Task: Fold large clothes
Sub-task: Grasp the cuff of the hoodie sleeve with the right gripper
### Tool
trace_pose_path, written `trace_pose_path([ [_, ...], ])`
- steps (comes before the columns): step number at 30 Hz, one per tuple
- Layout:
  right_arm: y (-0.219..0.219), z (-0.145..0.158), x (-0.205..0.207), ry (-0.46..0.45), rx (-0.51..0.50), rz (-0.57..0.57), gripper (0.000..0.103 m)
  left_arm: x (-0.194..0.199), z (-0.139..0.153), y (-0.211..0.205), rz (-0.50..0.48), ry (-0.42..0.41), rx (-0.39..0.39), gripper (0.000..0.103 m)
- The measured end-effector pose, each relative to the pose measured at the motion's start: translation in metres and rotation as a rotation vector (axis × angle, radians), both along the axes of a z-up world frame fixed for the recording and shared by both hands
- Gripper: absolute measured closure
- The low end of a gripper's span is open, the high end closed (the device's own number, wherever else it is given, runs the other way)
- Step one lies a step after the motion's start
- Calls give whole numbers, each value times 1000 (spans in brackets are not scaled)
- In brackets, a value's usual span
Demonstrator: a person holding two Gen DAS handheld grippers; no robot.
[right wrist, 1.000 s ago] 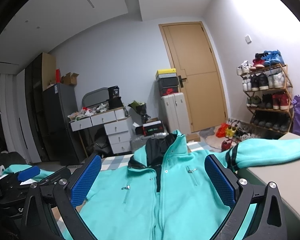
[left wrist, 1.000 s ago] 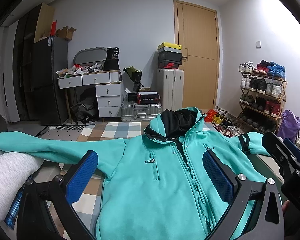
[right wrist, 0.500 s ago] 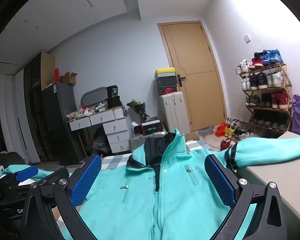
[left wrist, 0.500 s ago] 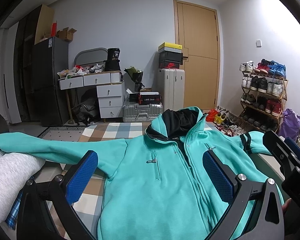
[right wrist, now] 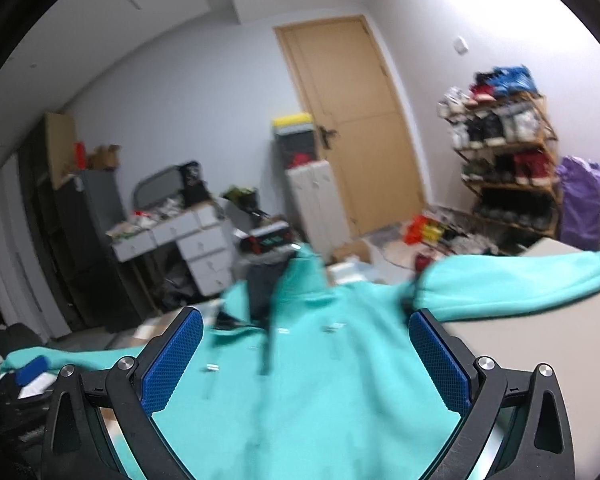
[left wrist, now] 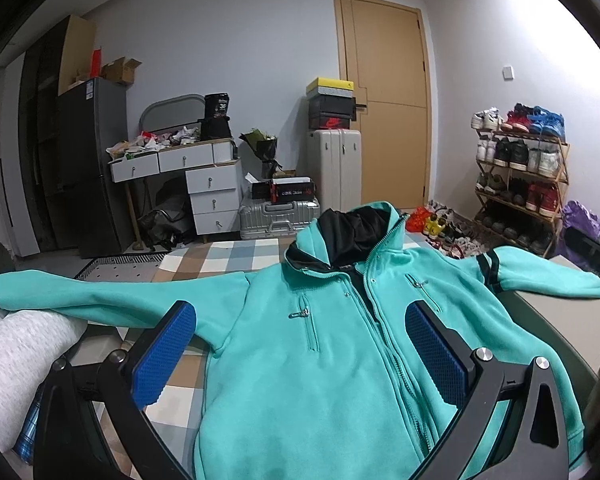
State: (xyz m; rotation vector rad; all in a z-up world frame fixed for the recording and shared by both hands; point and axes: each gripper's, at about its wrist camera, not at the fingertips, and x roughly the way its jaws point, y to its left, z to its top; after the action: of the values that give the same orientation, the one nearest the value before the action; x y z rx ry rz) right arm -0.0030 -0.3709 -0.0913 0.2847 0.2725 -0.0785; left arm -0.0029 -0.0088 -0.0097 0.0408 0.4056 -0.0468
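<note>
A turquoise zip-up hooded jacket (left wrist: 332, 360) with black lining lies face up on a grey table (left wrist: 560, 312), both sleeves spread out sideways. My left gripper (left wrist: 300, 344) hovers open over the jacket's lower front, blue pads wide apart with nothing between them. In the blurred right wrist view the same jacket (right wrist: 320, 392) fills the bottom, and my right gripper (right wrist: 306, 356) is open above its chest. The right sleeve (right wrist: 512, 284) lies across the table to the right. The left sleeve (left wrist: 100, 296) drapes over a grey cushion.
A grey cushion (left wrist: 16, 356) lies at the left. Beyond the table are a checked rug (left wrist: 220, 252), a white drawer unit (left wrist: 212, 196), suitcases (left wrist: 336, 172), a wooden door (left wrist: 384, 100) and a shoe rack (left wrist: 520, 176). A purple bag (right wrist: 584, 200) stands at the right.
The right gripper has swung sharply, tilting and blurring its view, and it has left the left wrist view's right edge. The left gripper has barely moved. Both stay open.
</note>
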Motion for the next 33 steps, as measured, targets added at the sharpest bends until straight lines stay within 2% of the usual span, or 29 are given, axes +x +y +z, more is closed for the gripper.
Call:
trace_pose_path([
  [3, -60, -1, 2, 91, 11, -65, 0, 1, -3, -8, -25, 17, 15, 1],
  [5, -120, -5, 3, 184, 44, -147, 0, 1, -5, -14, -36, 24, 35, 1],
  [9, -235, -17, -18, 279, 145, -394, 0, 1, -10, -23, -52, 35, 76, 1],
  [10, -266, -22, -24, 305, 194, -454, 0, 2, -12, -25, -55, 38, 94, 1],
  [13, -347, -41, -35, 363, 375, -505, 3, 4, -18, -31, -64, 49, 147, 1],
  [14, -372, -50, -41, 366, 466, -536, 6, 3, -20, -32, -60, 52, 160, 1],
  [15, -386, -55, -47, 355, 528, -557, 14, 5, -22, -33, -57, 57, 179, 1],
  [16, -403, -60, -52, 334, 590, -570, 17, 6, -24, -33, -51, 62, 193, 1],
  [17, -415, -63, -53, 333, 624, -571, 17, 7, -25, -34, -47, 66, 200, 1],
  [21, -435, -65, -48, 390, 602, -579, 17, 13, -29, -34, -35, 104, 198, 1],
  [26, -448, -77, -38, 395, 649, -573, 18, 13, -32, -41, -32, 115, 210, 1],
  [29, -455, -87, -30, 442, 644, -592, 27, 13, -34, -45, -36, 117, 226, 1],
  [32, -461, -91, -29, 431, 657, -625, 30, 13, -36, -49, -43, 119, 246, 1],
  [33, -463, -94, -28, 432, 678, -628, 35, 13, -36, -50, -46, 120, 251, 1],
])
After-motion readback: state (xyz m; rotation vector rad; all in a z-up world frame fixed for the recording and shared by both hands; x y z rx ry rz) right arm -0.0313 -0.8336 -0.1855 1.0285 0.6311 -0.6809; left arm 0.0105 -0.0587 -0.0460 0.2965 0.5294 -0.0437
